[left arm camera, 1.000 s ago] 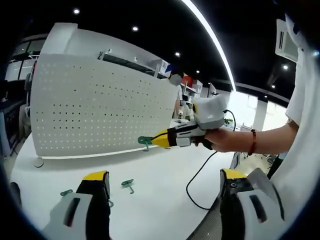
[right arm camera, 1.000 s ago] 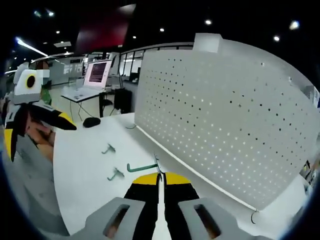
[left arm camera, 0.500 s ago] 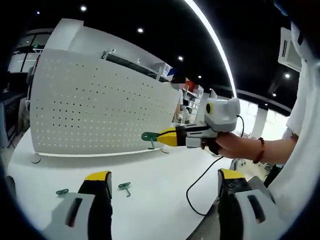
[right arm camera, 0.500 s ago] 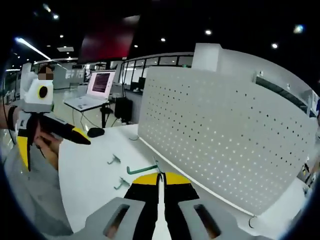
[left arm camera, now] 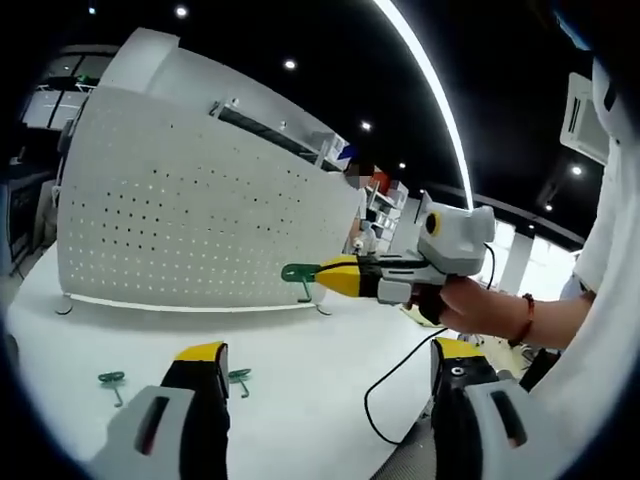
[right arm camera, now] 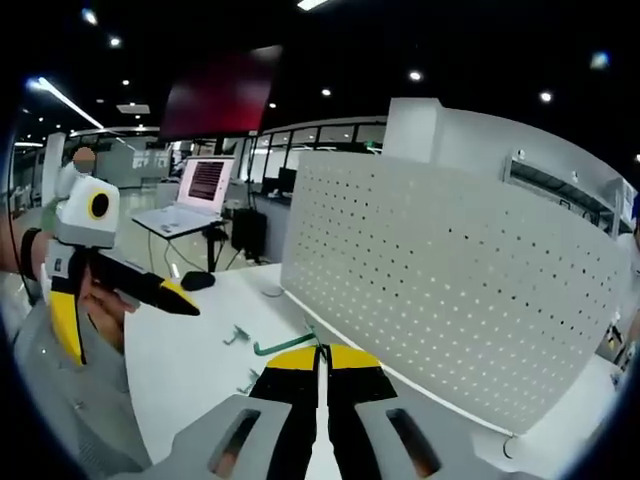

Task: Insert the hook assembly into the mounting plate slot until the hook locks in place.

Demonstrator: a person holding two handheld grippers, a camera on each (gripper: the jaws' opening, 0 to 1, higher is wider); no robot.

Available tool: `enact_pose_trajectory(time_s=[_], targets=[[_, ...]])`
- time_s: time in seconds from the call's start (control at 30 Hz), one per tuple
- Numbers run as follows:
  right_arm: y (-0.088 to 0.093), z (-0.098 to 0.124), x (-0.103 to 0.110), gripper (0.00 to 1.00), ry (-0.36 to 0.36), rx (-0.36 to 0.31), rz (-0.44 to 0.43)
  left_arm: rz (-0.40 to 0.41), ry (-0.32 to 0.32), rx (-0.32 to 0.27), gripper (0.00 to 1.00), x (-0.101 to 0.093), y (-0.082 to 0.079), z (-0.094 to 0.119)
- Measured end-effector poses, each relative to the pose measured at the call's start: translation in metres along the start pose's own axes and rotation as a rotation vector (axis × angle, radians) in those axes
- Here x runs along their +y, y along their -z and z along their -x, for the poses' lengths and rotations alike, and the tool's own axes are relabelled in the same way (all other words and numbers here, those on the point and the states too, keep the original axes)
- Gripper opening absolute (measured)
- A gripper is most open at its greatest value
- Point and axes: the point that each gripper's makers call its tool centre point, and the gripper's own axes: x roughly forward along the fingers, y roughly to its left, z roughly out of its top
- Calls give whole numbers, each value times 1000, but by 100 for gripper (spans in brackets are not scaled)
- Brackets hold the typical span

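The white perforated mounting plate [left arm camera: 180, 210] stands upright on the white table [left arm camera: 300, 350]. My right gripper [left arm camera: 322, 274] comes in from the right of the left gripper view, shut on a green hook [left arm camera: 298, 272] held in front of the plate's lower right corner. In the right gripper view its jaws [right arm camera: 320, 356] are closed on the green hook [right arm camera: 282, 345], with the plate [right arm camera: 460, 290] just to the right. My left gripper [left arm camera: 328, 350] stands open and holds nothing; it is also seen as the left gripper [right arm camera: 125, 312] at the left.
Two loose green hooks [left arm camera: 110, 380] [left arm camera: 238, 378] lie on the table near my left jaws. A black cable [left arm camera: 392, 372] trails off the table's right side. A laptop [right arm camera: 205, 185] and a mouse [right arm camera: 197, 281] sit behind the table [right arm camera: 190, 350].
My right gripper has lifted the hook a little, from the plate's bottom edge up in front of its lowest holes. Both views have shifted with the hands; the left gripper stays open.
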Motion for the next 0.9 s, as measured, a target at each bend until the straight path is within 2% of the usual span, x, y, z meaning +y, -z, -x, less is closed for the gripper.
enact_pose_trajectory(time_s=[0.43, 0.63, 0.9], targets=[[-22, 4, 6, 0, -11, -74, -42, 126, 28, -103, 77, -3, -20, -8], [-30, 6, 6, 0, -13, -94, -44, 160, 31, -124, 73, -2, -24, -9], [-39, 8, 8, 0, -15, -120, -47, 328, 69, -168, 56, -4, -30, -12]])
